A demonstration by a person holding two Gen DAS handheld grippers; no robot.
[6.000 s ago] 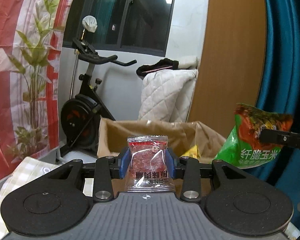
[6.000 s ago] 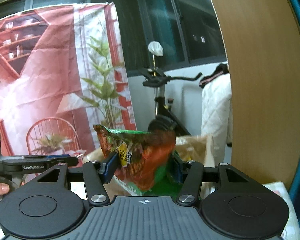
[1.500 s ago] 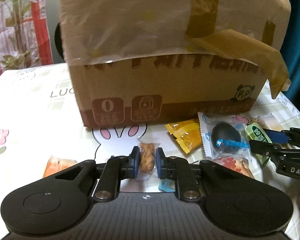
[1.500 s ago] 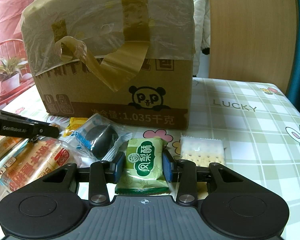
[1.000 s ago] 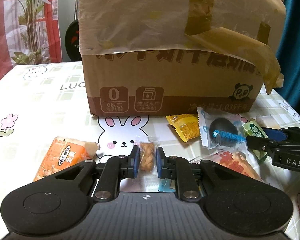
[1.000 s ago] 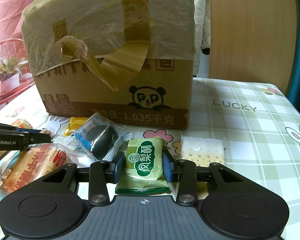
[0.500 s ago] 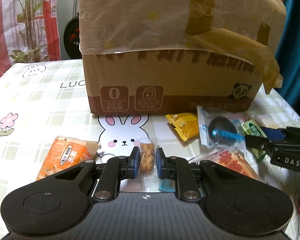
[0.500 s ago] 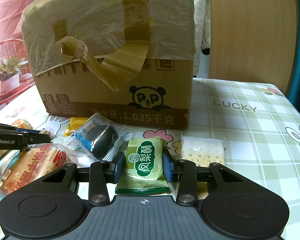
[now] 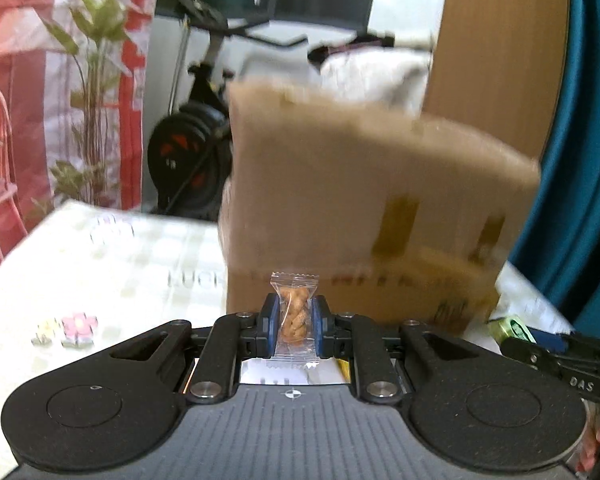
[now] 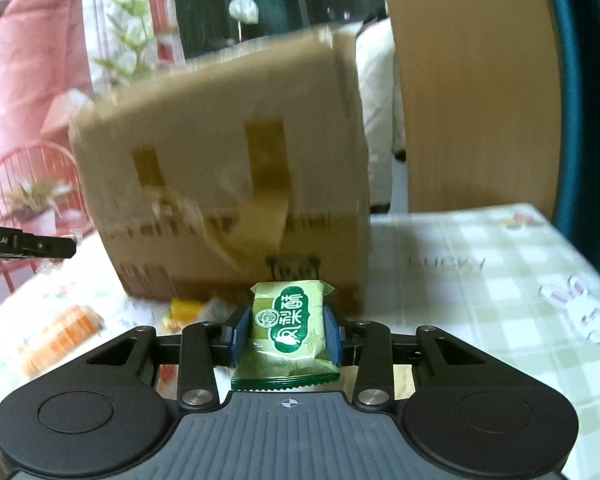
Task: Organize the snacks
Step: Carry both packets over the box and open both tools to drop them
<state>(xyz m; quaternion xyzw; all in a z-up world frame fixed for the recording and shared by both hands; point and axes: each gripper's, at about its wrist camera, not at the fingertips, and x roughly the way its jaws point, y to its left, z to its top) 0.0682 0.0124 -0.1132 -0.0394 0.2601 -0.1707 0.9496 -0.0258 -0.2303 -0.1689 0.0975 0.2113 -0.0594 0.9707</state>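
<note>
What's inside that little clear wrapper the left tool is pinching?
The small clear plastic wrapper, clamped in the left tool, shows one golden-brown twisted snack piece. The blue pads cover the wrapper's side edges, so anything there stays unseen.

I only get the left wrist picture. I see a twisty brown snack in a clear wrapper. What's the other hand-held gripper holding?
Observer: The right hand-held gripper is shut on a green snack packet with white characters on it.
Operator: Is any other snack lying on the table? I can't see one.
Observer: Yes. An orange packet lies on the tablecloth, left of the cardboard box in the right wrist view.
Operator: Anything else near the box?
Observer: A small yellow packet lies by the box's bottom edge, too blurred to read.
Operator: Any pictures on the cloth?
Observer: A rabbit drawing shows near the right edge.
</note>
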